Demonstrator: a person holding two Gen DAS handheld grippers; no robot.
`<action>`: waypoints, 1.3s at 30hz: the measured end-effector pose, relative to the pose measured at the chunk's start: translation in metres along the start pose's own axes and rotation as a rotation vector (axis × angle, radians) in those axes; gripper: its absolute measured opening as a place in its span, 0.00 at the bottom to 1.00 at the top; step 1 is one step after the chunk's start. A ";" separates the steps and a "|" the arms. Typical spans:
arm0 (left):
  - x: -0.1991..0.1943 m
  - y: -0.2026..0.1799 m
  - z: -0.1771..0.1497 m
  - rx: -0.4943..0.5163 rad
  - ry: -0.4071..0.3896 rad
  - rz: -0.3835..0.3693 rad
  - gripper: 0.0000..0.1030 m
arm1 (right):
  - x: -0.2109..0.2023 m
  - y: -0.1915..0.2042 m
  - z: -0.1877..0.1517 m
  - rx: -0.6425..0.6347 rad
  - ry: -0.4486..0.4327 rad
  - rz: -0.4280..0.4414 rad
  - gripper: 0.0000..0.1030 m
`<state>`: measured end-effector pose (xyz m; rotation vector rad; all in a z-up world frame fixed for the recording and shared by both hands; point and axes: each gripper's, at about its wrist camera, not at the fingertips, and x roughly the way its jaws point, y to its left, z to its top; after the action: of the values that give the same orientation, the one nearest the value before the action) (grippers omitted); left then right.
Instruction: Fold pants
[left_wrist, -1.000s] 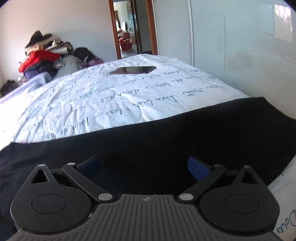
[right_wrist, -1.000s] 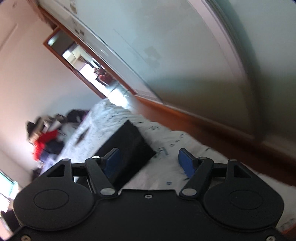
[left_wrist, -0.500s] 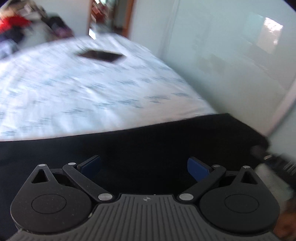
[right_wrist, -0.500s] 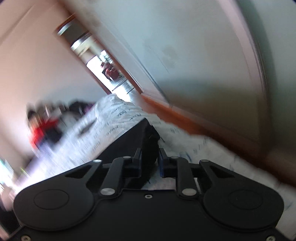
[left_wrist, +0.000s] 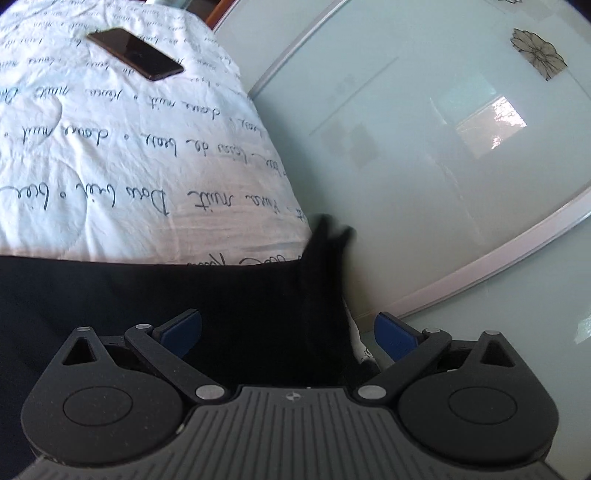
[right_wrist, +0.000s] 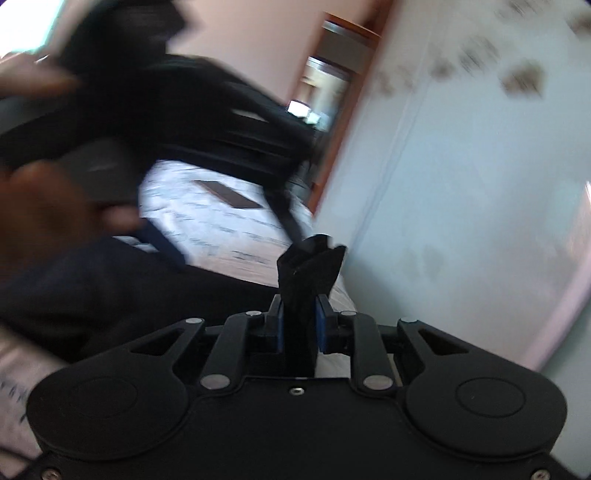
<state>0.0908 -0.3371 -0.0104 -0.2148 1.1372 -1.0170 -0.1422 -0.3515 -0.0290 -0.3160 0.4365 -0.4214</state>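
Observation:
Black pants (left_wrist: 155, 295) lie across the near part of a white bedspread with handwriting print (left_wrist: 110, 166). My left gripper (left_wrist: 288, 334) is open just above the pants, near their right edge at the bed's side. My right gripper (right_wrist: 298, 323) is shut on a bunched end of the pants (right_wrist: 310, 266), which sticks up between its blue pads. In the left wrist view that lifted end (left_wrist: 328, 240) rises at the bed's right edge. The right wrist view is blurred; the left gripper and a hand (right_wrist: 44, 206) show at its left.
A dark phone (left_wrist: 135, 53) lies on the bedspread farther back; it also shows in the right wrist view (right_wrist: 231, 194). A pale glass wardrobe door (left_wrist: 424, 147) runs close along the bed's right side. A wooden door frame (right_wrist: 347, 122) stands beyond.
My right gripper closed on the end of the pants and lifted it. My left gripper stayed open and swung right toward the bed's edge and the wardrobe.

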 end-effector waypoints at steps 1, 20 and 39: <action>0.000 0.002 0.000 -0.014 -0.008 0.002 0.97 | -0.003 0.004 0.000 -0.025 -0.006 0.010 0.18; -0.099 0.016 -0.022 0.179 -0.223 0.335 0.09 | -0.005 0.037 0.041 0.057 -0.109 0.310 0.18; -0.170 0.159 -0.018 0.069 -0.173 0.780 0.45 | 0.069 0.153 0.098 0.047 0.010 0.705 0.21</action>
<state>0.1563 -0.1132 -0.0052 0.1898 0.9047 -0.3325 0.0093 -0.2304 -0.0262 -0.0991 0.5151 0.2546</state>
